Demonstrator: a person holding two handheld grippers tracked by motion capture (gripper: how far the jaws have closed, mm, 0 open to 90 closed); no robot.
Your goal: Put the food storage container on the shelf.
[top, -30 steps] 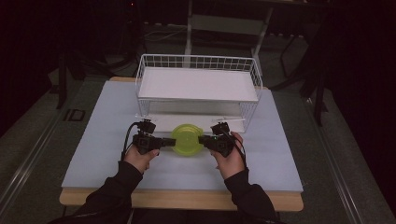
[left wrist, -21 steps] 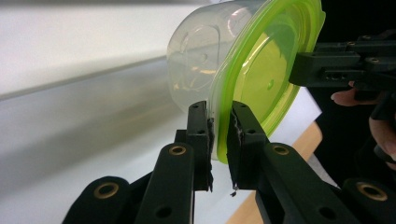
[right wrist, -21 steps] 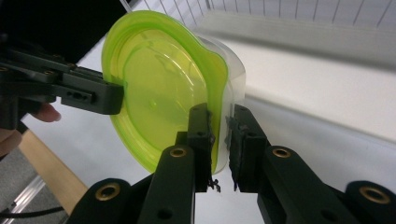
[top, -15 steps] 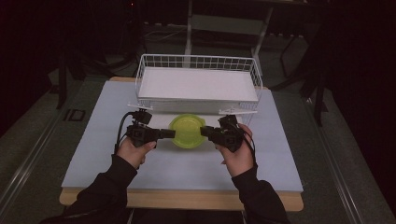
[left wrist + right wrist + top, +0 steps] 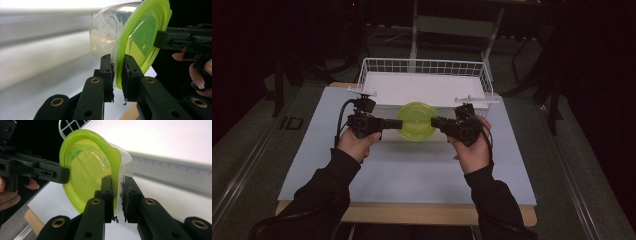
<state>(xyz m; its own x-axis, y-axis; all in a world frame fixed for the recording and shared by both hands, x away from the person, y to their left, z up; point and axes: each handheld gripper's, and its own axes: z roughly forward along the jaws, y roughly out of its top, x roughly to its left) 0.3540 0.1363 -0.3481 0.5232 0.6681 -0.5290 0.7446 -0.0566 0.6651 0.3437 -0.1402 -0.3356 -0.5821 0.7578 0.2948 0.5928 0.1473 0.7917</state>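
- Two grippers hold one tub (image 5: 417,121) in the high view: the left gripper (image 5: 396,124) pinches its left rim, the right gripper (image 5: 436,121) its right rim. Since a second ago both hands have moved forward, and the tub now hangs between the fingertips at the near wall of the basket (image 5: 426,66), clear of the mat (image 5: 412,167). Judgement: a lift toward the basket is under way; the tub is not yet inside.
- Left gripper view: the fingers (image 5: 107,72) are nearly pressed together on the tub's green lid (image 5: 142,37) edge. The clear body (image 5: 107,32) lies on the left finger's side, so the tub is tilted on edge. Beyond the lid, the other gripper (image 5: 165,41) bites the far rim.
- Right gripper view: the fingers (image 5: 107,195) pinch the lid (image 5: 87,170) rim likewise, clear body on the right finger's side. The other gripper (image 5: 63,175) grips the opposite rim. The basket's wire corner (image 5: 71,125) shows beyond the fingertips.
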